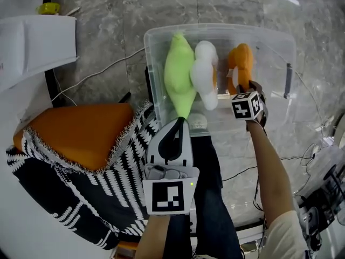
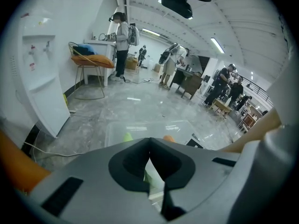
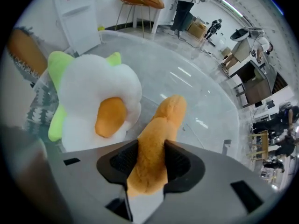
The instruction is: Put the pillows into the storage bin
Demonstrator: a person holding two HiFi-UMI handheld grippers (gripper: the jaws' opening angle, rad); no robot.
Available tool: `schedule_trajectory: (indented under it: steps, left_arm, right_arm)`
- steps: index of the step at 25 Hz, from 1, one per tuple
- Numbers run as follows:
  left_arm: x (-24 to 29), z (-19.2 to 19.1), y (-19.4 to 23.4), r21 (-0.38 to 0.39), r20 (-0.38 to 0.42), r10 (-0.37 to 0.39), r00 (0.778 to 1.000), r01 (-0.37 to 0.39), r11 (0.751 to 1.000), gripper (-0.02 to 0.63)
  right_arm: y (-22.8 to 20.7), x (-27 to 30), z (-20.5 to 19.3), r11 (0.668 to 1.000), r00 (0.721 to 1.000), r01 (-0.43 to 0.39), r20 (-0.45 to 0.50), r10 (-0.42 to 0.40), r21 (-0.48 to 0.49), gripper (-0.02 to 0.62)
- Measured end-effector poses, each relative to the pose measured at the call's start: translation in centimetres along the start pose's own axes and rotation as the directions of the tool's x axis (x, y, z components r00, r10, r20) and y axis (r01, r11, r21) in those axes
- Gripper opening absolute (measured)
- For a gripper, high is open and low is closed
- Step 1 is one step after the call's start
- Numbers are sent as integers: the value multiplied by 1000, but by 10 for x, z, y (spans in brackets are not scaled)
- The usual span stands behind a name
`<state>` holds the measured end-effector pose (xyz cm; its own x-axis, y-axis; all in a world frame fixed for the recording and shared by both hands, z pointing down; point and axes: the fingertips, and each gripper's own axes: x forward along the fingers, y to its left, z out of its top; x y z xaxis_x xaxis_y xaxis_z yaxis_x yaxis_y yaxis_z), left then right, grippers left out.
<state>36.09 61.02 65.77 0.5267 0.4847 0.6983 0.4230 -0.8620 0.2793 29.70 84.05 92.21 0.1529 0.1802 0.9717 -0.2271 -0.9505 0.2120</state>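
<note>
Right gripper (image 3: 152, 146) | pinching orange pillow (image 3: 164, 115), long axis hanging into storage bin (image 1: 272, 36), right end | left gripper (image 2: 149, 141) closed, empty, near side.

Storage bin (image 1: 275, 42) on marble floor (image 1: 161, 4)

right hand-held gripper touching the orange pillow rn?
Touching. The right gripper view shows the orange pillow filling the space between the jaws of the right hand-held gripper, with both pads against it and no gap.
</note>
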Motion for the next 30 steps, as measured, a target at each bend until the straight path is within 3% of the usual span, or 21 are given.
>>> schedule_trajectory:
  steps: [4,10,14,17,20,25,30]
  left_arm:
    - [-6,-4,8,-16,-3,6,1000,-6,1000,14]
    - [-19,4,23,-26,17,21,1000,-21,999,14]
    - [-30,15,35,-30,41,43,998,-42,999,14]
    - [-43,25,41,-2,43,42,998,-42,999,14]
    - [-64,40,42,45,35,33,999,-35,998,14]
    - [-102,97,37,76,109,29,994,-38,996,14]
    - [-141,171,17,127,238,0,971,-31,991,14]
  right_arm:
    - [28,-11,28,994,991,-91,99,85,60,213]
    - [58,-32,55,979,969,-173,194,150,107,293]
    - [57,-65,70,955,949,-203,282,139,215,299]
    - [51,-105,81,924,919,-233,379,107,304,290]
    - [45,-169,94,913,872,-245,486,60,326,256]
    - [26,-297,123,906,766,-239,641,-46,350,199]
    - [-4,-421,153,912,637,-193,753,-165,363,114]
